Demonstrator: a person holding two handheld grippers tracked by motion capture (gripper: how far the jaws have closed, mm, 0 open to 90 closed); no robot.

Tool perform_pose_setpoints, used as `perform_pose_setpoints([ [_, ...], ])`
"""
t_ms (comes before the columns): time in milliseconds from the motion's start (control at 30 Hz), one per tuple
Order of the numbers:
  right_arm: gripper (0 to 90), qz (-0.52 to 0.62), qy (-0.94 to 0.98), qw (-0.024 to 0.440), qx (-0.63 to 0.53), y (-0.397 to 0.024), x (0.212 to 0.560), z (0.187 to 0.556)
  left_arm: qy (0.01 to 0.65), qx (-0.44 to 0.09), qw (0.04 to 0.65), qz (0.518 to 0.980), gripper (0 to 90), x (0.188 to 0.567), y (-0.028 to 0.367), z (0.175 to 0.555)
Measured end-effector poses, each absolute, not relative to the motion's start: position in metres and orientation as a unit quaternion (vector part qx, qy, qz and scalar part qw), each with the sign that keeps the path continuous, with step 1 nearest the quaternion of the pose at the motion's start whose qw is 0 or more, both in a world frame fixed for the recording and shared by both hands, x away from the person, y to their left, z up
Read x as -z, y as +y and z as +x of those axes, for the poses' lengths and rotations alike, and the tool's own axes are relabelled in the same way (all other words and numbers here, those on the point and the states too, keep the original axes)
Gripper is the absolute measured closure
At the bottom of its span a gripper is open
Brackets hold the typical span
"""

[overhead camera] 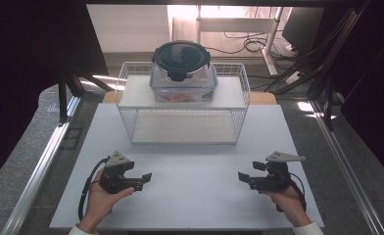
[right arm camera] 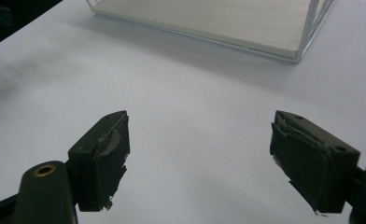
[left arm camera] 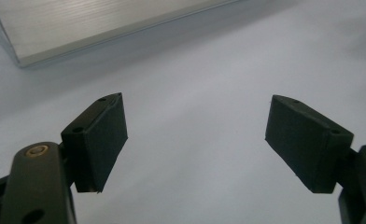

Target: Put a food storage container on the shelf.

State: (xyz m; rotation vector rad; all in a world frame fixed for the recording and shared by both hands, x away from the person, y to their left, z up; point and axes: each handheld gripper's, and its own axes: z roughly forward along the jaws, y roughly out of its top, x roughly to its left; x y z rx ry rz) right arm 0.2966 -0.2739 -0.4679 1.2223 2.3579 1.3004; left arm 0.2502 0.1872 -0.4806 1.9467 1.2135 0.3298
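Note:
A clear food container [overhead camera: 182, 83] with a dark round clip-on lid [overhead camera: 181, 56] stands on the top shelf of a white wire rack [overhead camera: 136, 93] at the back of the white board [overhead camera: 195, 196]. Something orange shows through its wall. My left gripper [overhead camera: 146, 177] lies low over the board at the front left, held in a hand and pointing right. Its jaws stand open with nothing between them [left arm camera: 195, 135]. My right gripper [overhead camera: 243, 177] mirrors it at the front right and points left, also open and empty [right arm camera: 200, 149].
The rack's lower shelf [right arm camera: 209, 18] is bare, and its wire corner [right arm camera: 307, 28] stands ahead of the right gripper. A pale slab edge [left arm camera: 102, 23] lies ahead of the left gripper. Metal rails [overhead camera: 43, 161] flank the board; cables [overhead camera: 249, 44] lie on the floor behind.

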Motion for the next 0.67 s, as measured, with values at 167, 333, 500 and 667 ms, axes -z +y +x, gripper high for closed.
perform_pose_setpoints([
  [167,19.4,0.402,0.798,0.11,-0.435,-0.2715,0.4682,0.2944,0.481,-0.13,0.396,0.771,19.5,0.4822,0.1846,0.2506],
  [333,19.4,0.406,0.795,0.11,-0.436,-0.2722,0.4699,0.295,0.483,-0.133,0.399,0.768,19.7,0.4819,0.1872,0.2508],
  [500,18.9,0.407,0.791,0.118,-0.442,-0.2733,0.4703,0.2947,0.488,-0.132,0.4,0.765,19.8,0.4843,0.1891,0.2521],
  [667,18.7,0.409,0.789,0.119,-0.442,-0.2748,0.4728,0.2948,0.489,-0.137,0.396,0.765,19.6,0.4867,0.1887,0.2532],
])
